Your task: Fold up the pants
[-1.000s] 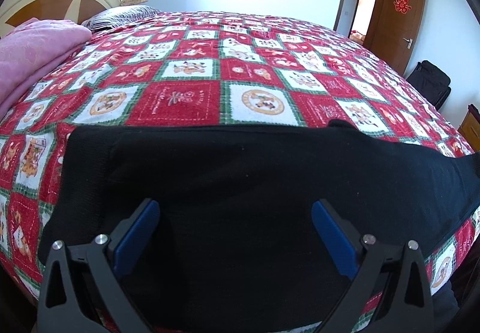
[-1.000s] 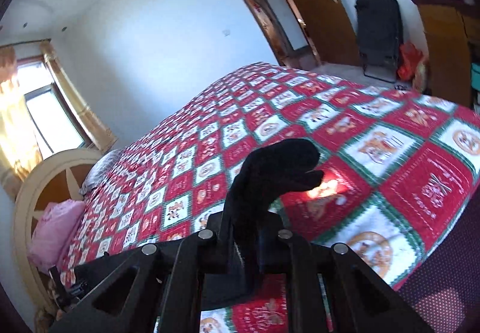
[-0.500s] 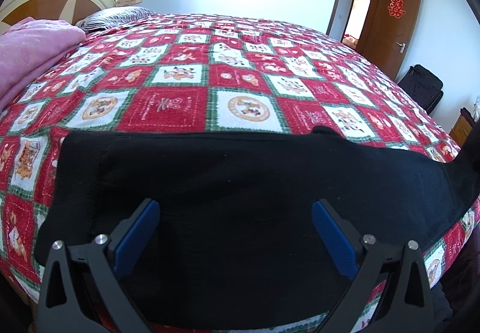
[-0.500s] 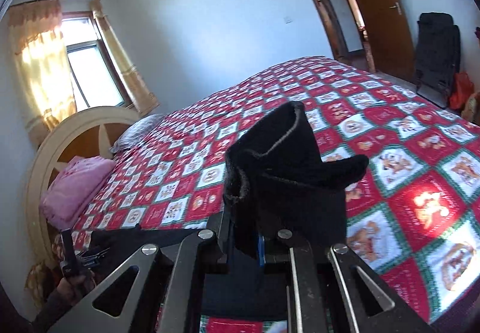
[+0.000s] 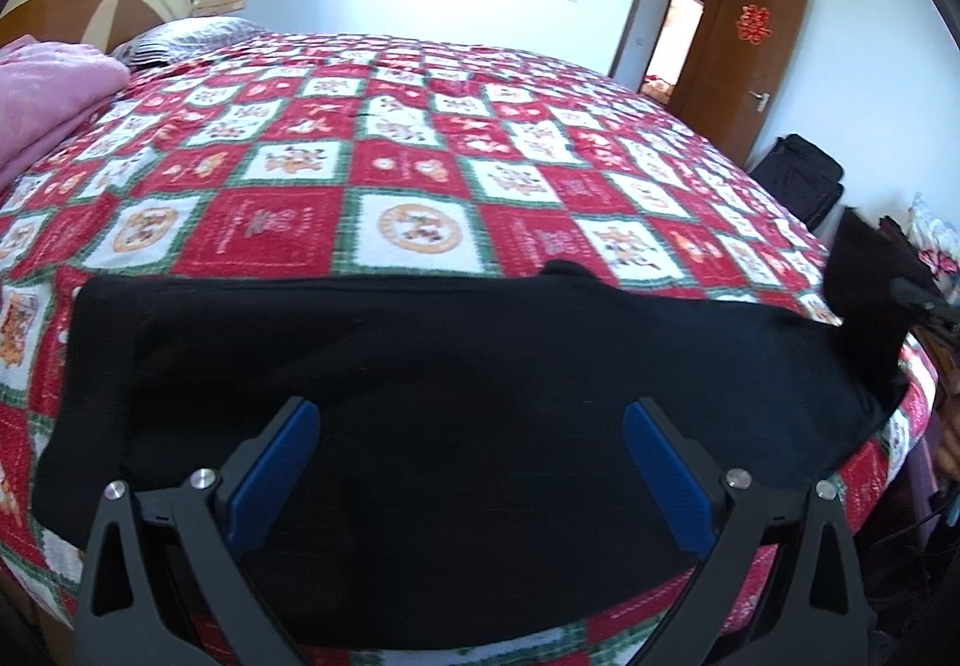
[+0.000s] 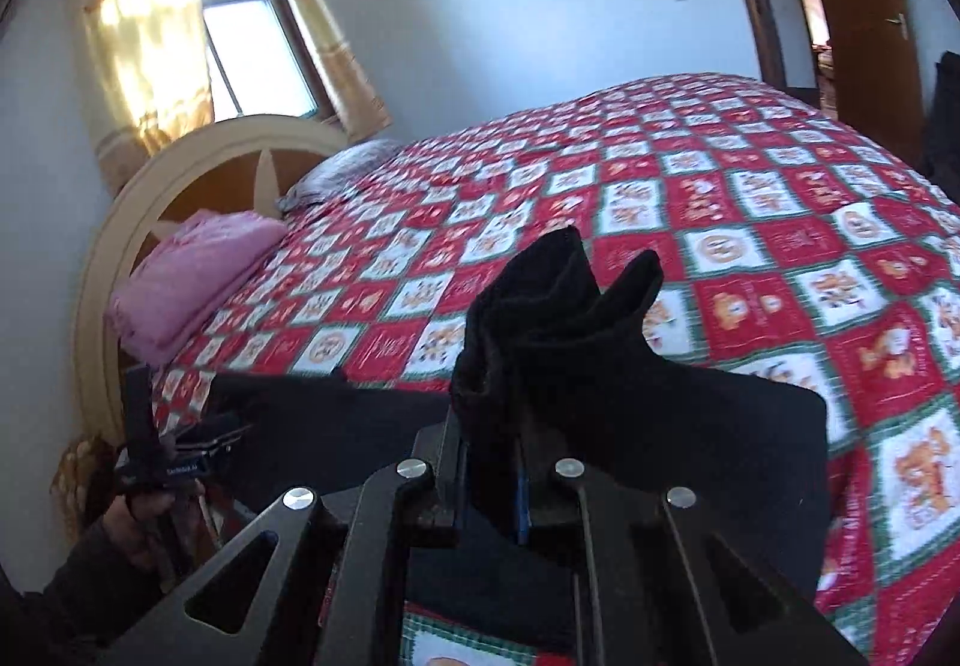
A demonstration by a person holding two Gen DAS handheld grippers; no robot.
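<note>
Black pants (image 5: 420, 366) lie stretched along the near edge of the red patchwork bedspread (image 5: 420, 174). My left gripper (image 5: 468, 409) hovers open over their left half, its blue pads (image 5: 276, 462) wide apart with only flat cloth below. The right gripper (image 6: 489, 444) is shut on the pants' leg end (image 6: 558, 318), which stands up bunched above its jaws. In the left wrist view that lifted end (image 5: 864, 282) rises at the far right, with the right gripper (image 5: 918, 297) just showing. The right wrist view shows the left gripper (image 6: 144, 444) in a hand (image 6: 138, 516).
A folded pink blanket (image 5: 54, 90) and a grey pillow (image 5: 180, 36) lie by the curved headboard (image 6: 198, 174). Past the bed's far right corner are a black bag (image 5: 798, 180) and an open wooden door (image 5: 756, 60). The bed edge runs just below the pants.
The right gripper has carried the lifted leg end leftward along the bed towards the left gripper, rolling as it went. The left gripper has stayed open over the pants, tilting slightly.
</note>
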